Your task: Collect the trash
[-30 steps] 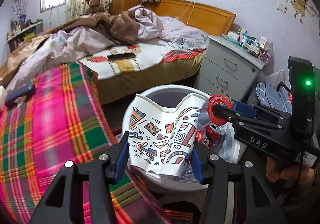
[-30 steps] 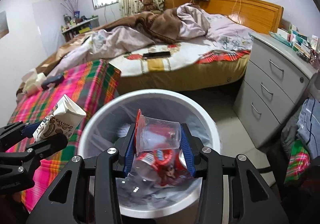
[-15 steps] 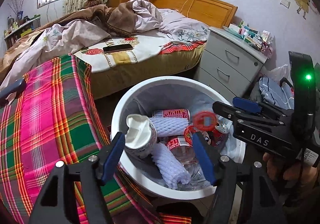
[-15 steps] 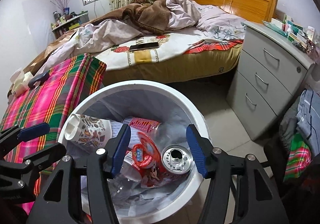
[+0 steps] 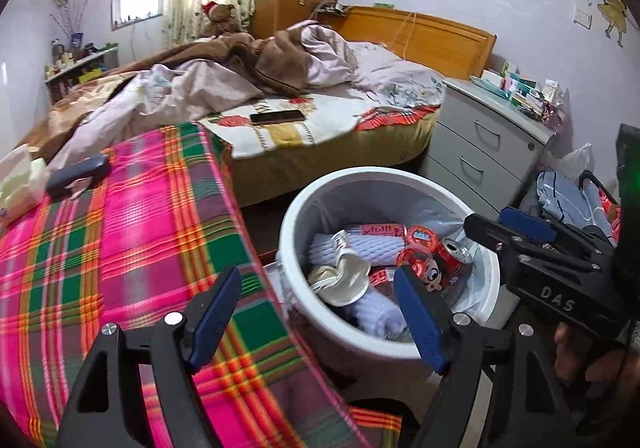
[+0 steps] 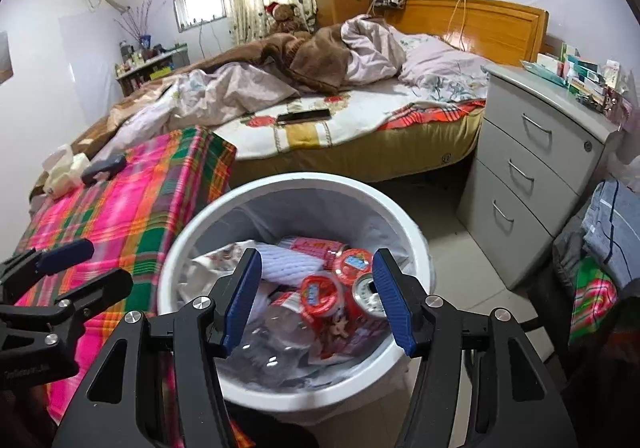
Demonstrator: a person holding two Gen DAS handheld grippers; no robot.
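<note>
White bin (image 6: 404, 216) with crushed cup (image 5: 340, 280), can (image 6: 366, 294); both tools (image 5: 316, 312) (image 6: 316, 300) apart, empty.

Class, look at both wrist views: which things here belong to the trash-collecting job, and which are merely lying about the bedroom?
Part of the job:
- white bin
- crushed paper cup
- drink can
- left gripper, jaws open
- right gripper, jaws open

Just lying about:
- phone on the bed
- teddy bear
- grey drawers
- plaid cloth
</note>
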